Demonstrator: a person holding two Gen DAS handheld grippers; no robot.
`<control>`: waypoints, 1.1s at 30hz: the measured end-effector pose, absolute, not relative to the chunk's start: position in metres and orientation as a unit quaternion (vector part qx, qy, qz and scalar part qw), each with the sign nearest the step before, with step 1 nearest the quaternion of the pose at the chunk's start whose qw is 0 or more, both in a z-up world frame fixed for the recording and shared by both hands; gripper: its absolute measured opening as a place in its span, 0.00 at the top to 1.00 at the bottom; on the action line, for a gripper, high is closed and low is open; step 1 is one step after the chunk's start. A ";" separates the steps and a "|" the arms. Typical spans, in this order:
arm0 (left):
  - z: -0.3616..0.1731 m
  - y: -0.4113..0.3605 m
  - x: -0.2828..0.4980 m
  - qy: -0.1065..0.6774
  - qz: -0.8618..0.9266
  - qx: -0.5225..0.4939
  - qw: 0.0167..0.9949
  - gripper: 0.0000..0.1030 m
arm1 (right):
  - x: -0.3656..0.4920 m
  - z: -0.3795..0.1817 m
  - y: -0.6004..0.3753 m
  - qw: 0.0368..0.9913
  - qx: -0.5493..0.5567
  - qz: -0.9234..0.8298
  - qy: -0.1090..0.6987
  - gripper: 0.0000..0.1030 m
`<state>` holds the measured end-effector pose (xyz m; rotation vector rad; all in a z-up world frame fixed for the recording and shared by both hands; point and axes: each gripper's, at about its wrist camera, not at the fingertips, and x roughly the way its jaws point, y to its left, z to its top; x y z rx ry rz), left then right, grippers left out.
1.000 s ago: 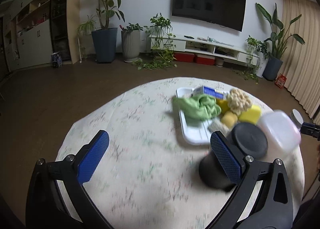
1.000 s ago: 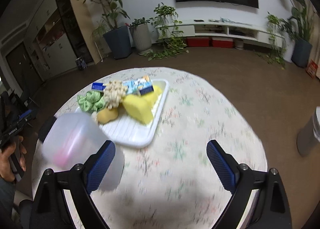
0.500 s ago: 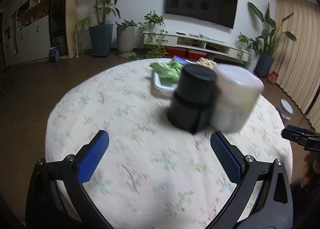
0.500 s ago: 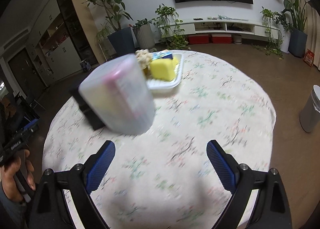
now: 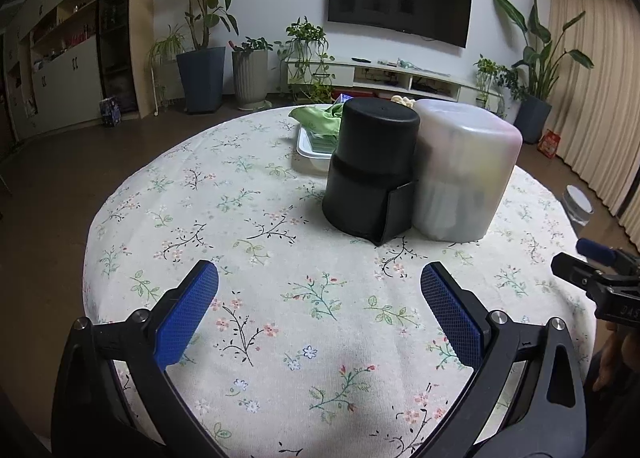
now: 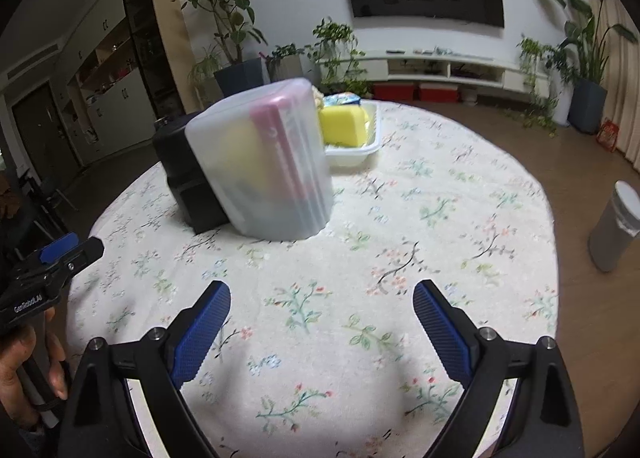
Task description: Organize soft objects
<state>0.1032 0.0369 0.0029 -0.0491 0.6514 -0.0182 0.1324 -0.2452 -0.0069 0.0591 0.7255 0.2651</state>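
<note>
A black container (image 5: 370, 161) and a translucent white container (image 5: 464, 169) stand side by side mid-table, both upside down. Behind them a white tray (image 5: 310, 145) holds a green cloth (image 5: 320, 115); the right wrist view shows the tray (image 6: 360, 151) with a yellow sponge (image 6: 344, 125) and a blue packet (image 6: 340, 98). My left gripper (image 5: 320, 314) is open and empty, low over the near table edge. My right gripper (image 6: 322, 326) is open and empty, also near the table edge. The translucent container (image 6: 264, 165) and the black one (image 6: 184, 173) hide most of the tray.
The round table has a floral cloth (image 5: 280, 298). A grey bin (image 6: 614, 230) stands on the floor to the right. Potted plants (image 5: 200, 57), a TV (image 5: 400, 13) and a low white cabinet (image 5: 400, 75) line the far wall. Curtains (image 5: 592, 97) hang at right.
Both grippers have pulled back and dropped lower toward the near table edge. The containers now stand farther ahead and the tray is mostly hidden behind them.
</note>
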 end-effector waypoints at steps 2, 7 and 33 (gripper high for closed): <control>0.003 0.033 0.104 0.322 -0.006 -0.021 0.947 0.00 | 0.131 -0.006 -0.243 0.931 0.021 0.122 0.344 0.06; 0.009 0.023 0.094 0.304 0.005 -0.011 0.953 0.00 | 0.125 -0.007 -0.225 0.939 -0.008 0.117 0.323 0.04; 0.001 0.007 0.075 0.308 0.030 -0.023 0.951 0.00 | 0.111 -0.006 -0.211 0.948 -0.028 0.095 0.303 0.01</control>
